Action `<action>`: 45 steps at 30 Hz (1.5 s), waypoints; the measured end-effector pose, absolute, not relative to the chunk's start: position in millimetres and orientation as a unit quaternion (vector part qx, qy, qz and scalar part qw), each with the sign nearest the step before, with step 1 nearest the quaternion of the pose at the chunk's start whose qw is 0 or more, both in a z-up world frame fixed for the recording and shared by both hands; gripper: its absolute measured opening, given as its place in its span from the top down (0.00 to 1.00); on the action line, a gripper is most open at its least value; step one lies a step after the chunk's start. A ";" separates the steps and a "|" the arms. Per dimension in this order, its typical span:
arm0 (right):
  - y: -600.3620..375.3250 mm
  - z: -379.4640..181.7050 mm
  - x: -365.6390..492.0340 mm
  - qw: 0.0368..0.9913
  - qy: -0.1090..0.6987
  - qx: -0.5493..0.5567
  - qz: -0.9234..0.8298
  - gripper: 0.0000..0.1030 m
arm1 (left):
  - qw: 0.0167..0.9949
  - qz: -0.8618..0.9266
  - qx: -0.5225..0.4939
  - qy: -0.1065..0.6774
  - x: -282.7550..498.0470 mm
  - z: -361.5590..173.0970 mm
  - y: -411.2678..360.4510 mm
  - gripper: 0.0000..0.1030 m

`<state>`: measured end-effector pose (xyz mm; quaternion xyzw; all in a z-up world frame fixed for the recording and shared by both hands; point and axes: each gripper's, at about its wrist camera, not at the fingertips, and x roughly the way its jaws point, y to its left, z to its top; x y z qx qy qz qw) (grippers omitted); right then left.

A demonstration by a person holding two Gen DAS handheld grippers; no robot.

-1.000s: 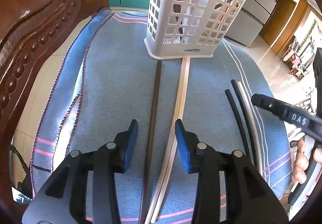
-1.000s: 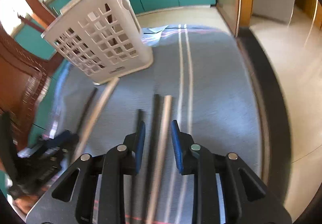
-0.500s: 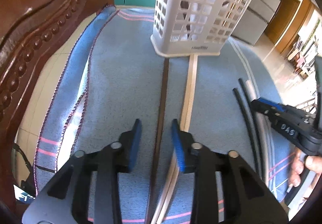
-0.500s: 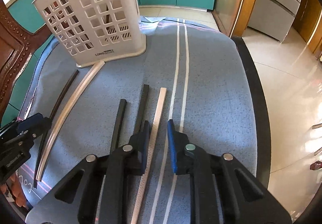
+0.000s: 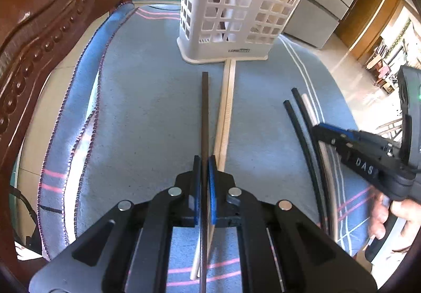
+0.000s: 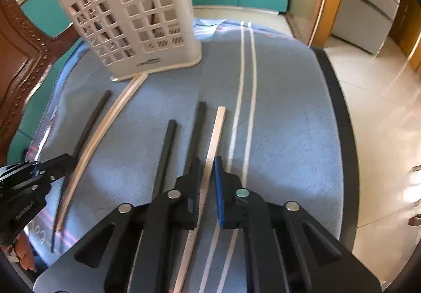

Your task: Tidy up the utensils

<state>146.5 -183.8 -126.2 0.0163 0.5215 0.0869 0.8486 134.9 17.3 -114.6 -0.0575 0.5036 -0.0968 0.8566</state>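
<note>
My left gripper [image 5: 204, 161] is shut on a dark brown chopstick [image 5: 204, 109], which runs toward the white slotted basket [image 5: 236, 16]. A pale chopstick [image 5: 226, 103] lies right beside it, its far end at the basket's base. My right gripper [image 6: 208, 164] is closing around another pale chopstick [image 6: 217, 132]; the stick sits between the jaws with a thin gap still showing. Two black chopsticks [image 6: 168, 145] [image 6: 198, 127] lie just left of it. In the right wrist view the left gripper [image 6: 60, 161] shows at the left edge.
A blue cloth [image 5: 144, 109] covers the round table; its dark rim [image 6: 342, 135] drops to tiled floor on the right. A carved wooden chair [image 5: 39, 30] stands close on the left. A hand [image 5: 389, 216] holds the right gripper's handle.
The left jaws closed onto the dark brown chopstick, and its far end now sits apart from the basket's base. The right jaws narrowed around the pale chopstick.
</note>
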 end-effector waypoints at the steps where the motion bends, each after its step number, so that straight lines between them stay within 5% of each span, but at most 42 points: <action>1: -182.8 -126.1 145.9 0.848 0.522 0.013 0.088 0.89 | 0.858 -0.093 -0.053 0.502 136.0 -114.5 17.1 0.94; 22: -166.1 -123.9 173.7 0.848 0.525 -0.037 0.067 0.88 | 0.850 -0.080 0.014 0.520 204.9 -118.4 -6.7 0.86; 29: -188.2 -118.6 175.4 0.854 0.512 0.018 0.089 0.94 | 0.860 -0.070 0.000 0.506 192.0 -114.5 -0.2 0.93; 45: -220.7 26.6 106.6 0.922 0.341 0.049 0.177 0.94 | 0.943 -0.077 -0.044 0.322 99.1 42.2 23.6 0.93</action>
